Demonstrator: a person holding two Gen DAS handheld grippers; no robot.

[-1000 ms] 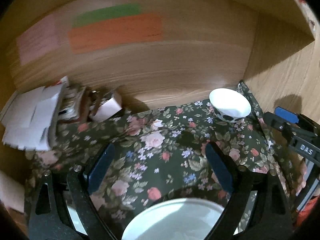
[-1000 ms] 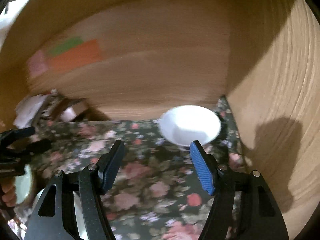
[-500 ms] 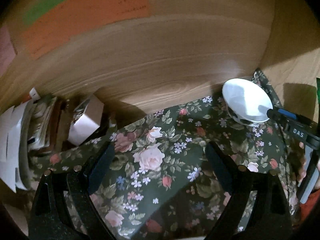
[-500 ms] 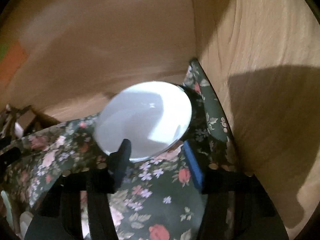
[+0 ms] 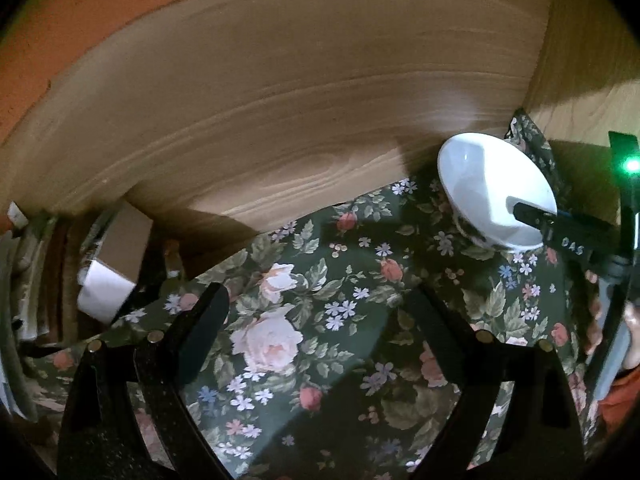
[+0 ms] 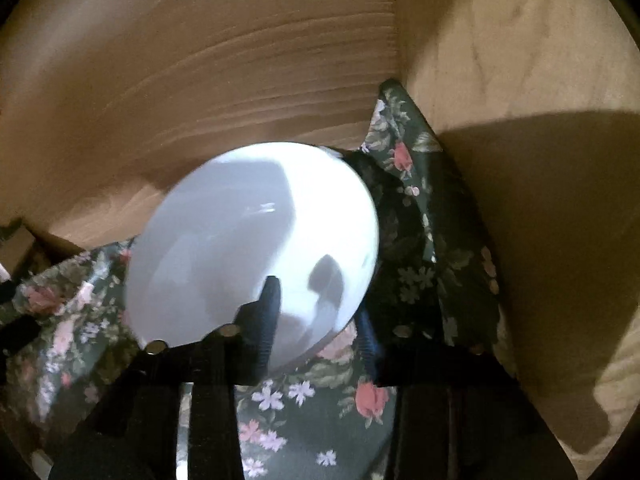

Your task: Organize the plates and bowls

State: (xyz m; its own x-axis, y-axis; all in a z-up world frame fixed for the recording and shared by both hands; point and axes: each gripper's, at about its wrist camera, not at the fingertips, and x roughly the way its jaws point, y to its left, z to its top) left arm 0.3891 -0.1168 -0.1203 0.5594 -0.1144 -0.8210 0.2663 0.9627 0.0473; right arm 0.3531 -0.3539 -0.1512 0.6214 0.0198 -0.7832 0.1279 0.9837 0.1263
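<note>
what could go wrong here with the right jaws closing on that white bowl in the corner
1. The right gripper has its jaws closing over only the near rim of the white bowl, one finger inside, one outside. Such a thin, glossy edge may slip or let the bowl tip when lifted.
2. The bowl sits close to the wooden walls in the corner, so a lift might knock it against them.
3. The floral cloth is bunched beside it and could drag.

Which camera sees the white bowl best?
The right wrist view: the white bowl fills the middle, with the right claw closing over its near rim. The left wrist view shows the bowl smaller, off to the right on the flowery cloth, partly hidden by that claw.
</note>
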